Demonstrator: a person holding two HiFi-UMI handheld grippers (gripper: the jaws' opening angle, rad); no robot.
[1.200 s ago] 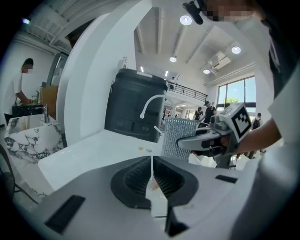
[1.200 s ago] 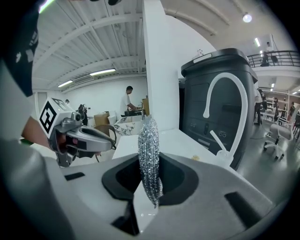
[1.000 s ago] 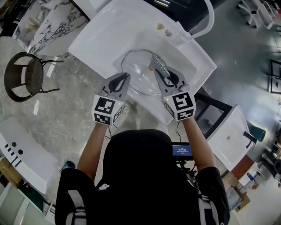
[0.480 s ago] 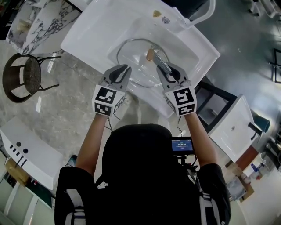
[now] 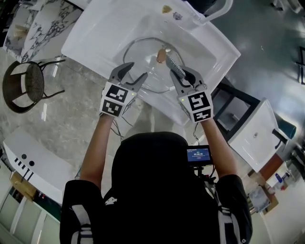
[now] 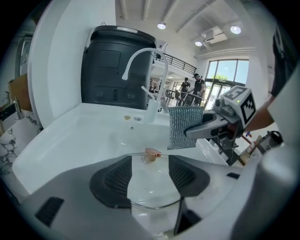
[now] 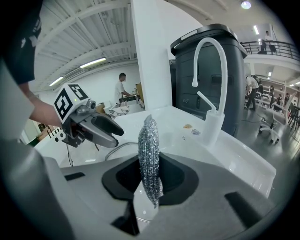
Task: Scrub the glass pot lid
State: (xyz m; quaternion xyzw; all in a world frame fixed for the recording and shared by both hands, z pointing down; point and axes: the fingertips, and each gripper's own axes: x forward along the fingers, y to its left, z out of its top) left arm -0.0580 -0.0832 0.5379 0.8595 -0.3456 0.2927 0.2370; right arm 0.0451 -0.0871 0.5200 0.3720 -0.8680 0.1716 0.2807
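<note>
A white sink point(image 5: 95, 33) fills the upper middle of the head view, its white gooseneck faucet point(image 5: 227, 13) rising at the far rim, and in the two tool views a dark bin-like container point(image 6: 115, 70) stands behind that faucet. To the left on the floor stands a round-seated chair point(image 5: 24, 86). The glass pot lid point(image 5: 143, 59) lies in the sink's basin, knob side up, its metal rim tracing a wide circle across the white bottom. The left tool point(image 5: 135, 70) reaches over the near edge of the basin; its jaws have just been opening and now stand released, with the lid's near rim crossing the gap between them while neither pad presses on it. The right tool point(image 5: 180, 74) comes in beside it from the right, clenched on a silver metallic scourer point(image 5: 175, 66), which stands up thin and edge-on between its pads in the right gripper view and hangs as a flat sparkling sheet in the left gripper view. The scourer's far end reaches close to the lid's copper-coloured knob point(image 5: 161, 56); whether they touch I cannot tell.
</note>
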